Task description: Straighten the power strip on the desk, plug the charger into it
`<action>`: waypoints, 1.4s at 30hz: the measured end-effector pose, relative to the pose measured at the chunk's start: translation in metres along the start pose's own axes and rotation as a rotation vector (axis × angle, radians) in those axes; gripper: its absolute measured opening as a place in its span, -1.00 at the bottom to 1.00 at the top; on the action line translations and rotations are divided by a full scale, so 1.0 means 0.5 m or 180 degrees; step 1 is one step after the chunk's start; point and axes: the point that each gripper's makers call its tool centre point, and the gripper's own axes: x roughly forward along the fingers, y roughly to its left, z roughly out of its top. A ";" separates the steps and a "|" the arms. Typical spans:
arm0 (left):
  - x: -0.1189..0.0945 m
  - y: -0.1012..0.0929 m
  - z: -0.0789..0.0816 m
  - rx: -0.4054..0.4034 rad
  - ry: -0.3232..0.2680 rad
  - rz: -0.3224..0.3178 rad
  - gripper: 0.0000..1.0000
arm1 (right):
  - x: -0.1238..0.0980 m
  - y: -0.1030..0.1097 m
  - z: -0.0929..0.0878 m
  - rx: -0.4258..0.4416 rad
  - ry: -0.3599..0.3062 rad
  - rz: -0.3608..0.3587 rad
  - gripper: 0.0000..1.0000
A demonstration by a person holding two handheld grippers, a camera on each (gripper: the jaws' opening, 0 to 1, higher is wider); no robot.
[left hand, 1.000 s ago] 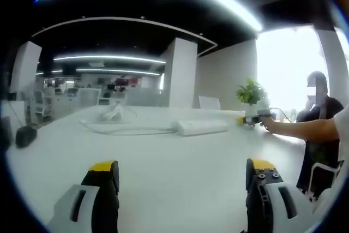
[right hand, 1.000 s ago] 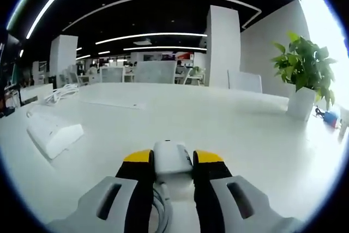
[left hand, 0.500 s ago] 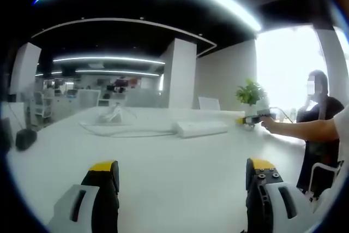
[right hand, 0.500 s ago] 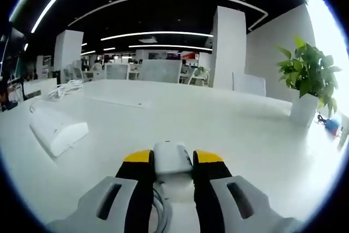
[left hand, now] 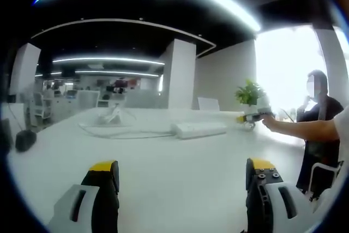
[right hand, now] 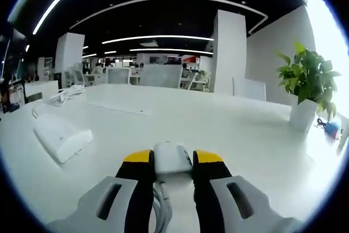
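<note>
The right claw (right hand: 172, 175) is clamped shut on the white charger (right hand: 172, 158), whose body stands between the yellow-tipped jaws with its cable trailing down between them at 6 o'clock. From that claw the white power strip (right hand: 61, 136) lies on the worktop (right hand: 229, 135) toward 10 o'clock, near but apart from the charger, its long axis running slantwise from near left to farther right across the view, one short end facing the claw. That bearing is what the coming move seems to turn on: the charger would have to swing left and come down over the strip's socket face, which cannot be made out clearly from here. A potted plant (right hand: 306, 88) stands at 2 o'clock, well apart. In the left gripper view the left claw (left hand: 182, 175) stands wide open and holds nothing, its jaws low over bare worktop; the power strip (left hand: 199, 129) lies ahead at about 12 o'clock, well apart, its long axis lying nearly across the view, with its cable (left hand: 117, 131) trailing away toward 10 o'clock. The right claw (left hand: 252, 117) shows at 2 o'clock beyond the strip's right end, held out by the person's arm. Judged from this, the right claw is the nearer of the two to the strip, and the plugging-in is not yet done.
</note>
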 end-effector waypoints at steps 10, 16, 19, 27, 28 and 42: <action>-0.003 0.001 0.000 -0.0002 -0.0011 0.0002 0.99 | -0.009 0.010 0.029 -0.0085 -0.0086 0.0009 -0.50; -0.005 0.003 -0.002 -0.0008 -0.0010 0.0008 0.99 | -0.015 0.018 0.049 -0.0195 -0.0129 0.0036 -0.50; -0.006 0.003 -0.002 -0.0008 -0.0013 0.0008 0.99 | -0.014 0.014 0.060 -0.0212 -0.0166 0.0025 -0.50; -0.006 0.002 -0.002 -0.0005 -0.0017 0.0005 0.99 | -0.019 0.010 0.082 -0.0148 -0.0256 0.0037 -0.50; -0.006 0.002 -0.003 -0.0010 -0.0014 0.0006 0.99 | -0.021 0.011 0.083 -0.0144 -0.0256 0.0035 -0.50; -0.003 -0.004 -0.007 -0.0009 0.0002 -0.0015 0.99 | -0.040 0.051 0.111 -0.0116 -0.0346 0.0214 -0.50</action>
